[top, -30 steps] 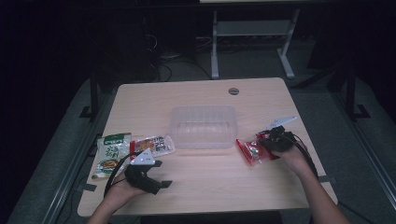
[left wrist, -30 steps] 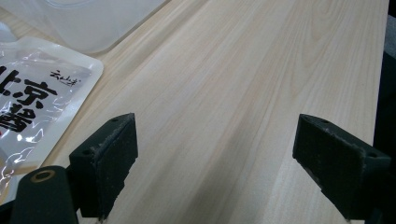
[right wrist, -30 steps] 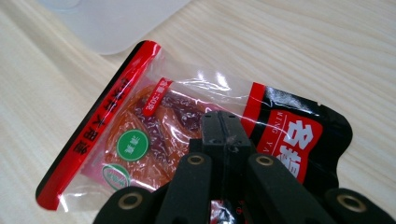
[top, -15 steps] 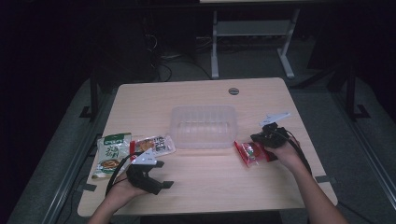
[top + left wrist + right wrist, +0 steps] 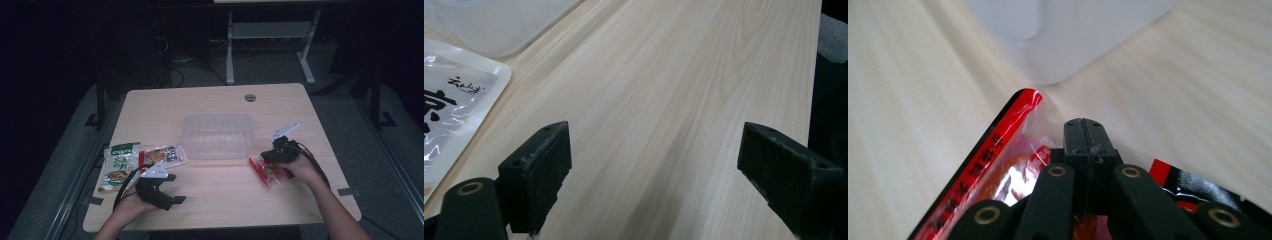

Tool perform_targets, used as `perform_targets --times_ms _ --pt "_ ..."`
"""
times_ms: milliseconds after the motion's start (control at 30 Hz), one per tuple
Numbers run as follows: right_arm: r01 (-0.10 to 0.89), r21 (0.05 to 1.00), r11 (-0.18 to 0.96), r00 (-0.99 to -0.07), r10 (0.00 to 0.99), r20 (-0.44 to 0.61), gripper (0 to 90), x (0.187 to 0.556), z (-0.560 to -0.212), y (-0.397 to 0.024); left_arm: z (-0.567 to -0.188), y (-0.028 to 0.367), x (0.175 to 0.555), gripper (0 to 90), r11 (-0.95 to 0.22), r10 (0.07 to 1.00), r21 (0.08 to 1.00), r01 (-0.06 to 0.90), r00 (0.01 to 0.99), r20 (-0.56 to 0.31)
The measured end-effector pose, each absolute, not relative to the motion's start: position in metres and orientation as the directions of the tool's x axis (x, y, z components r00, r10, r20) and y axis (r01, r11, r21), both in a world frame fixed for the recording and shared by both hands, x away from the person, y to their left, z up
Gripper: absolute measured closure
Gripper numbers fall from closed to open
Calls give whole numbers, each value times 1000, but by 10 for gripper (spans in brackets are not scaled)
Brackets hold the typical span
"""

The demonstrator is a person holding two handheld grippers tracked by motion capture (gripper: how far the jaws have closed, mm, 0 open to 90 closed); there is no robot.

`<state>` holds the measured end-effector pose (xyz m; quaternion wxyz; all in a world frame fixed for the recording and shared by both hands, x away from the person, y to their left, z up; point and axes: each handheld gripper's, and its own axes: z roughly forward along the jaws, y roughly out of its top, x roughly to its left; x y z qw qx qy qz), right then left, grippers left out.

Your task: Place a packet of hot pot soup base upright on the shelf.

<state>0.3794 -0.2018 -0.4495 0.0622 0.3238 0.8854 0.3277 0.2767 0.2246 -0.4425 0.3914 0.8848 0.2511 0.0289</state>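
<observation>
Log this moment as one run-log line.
right gripper: shut on red packet | left gripper: open, empty, over table | tub: empty

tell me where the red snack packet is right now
In the high view the red snack packet lies at the table's right side, just right of the clear plastic tub, clamped in the right hand-held gripper.

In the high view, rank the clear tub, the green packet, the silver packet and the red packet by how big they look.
1. Clear tub, plainly largest.
2. Green packet.
3. Silver packet and red packet: too close to rank, since the left tool's plate covers part of the silver one and the right tool part of the red one.
</observation>
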Motion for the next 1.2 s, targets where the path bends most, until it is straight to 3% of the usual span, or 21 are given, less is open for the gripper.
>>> perform_targets --times_ms 100,267,533,767,1200 --pt "503 614 608 -804 590 74 898 373 -449 -198 -442 224 277 137 -568 464 709 418 874 -143" --pt "539 646 540 -749 658 75 898 367 -434 -225 -442 224 276 137 -571 459 709 413 877 -140" --pt "625 603 496 -648 760 47 899 365 -440 -275 -442 222 277 137 -570 459 710 414 877 -142" --pt "648 551 525 -648 760 38 899 368 -453 -275 -443 218 282 137 -575 452 708 409 881 -141" --pt "628 553 547 -692 718 76 899 356 -457 -257 -442 212 287 137 -595 433 704 388 893 -125"
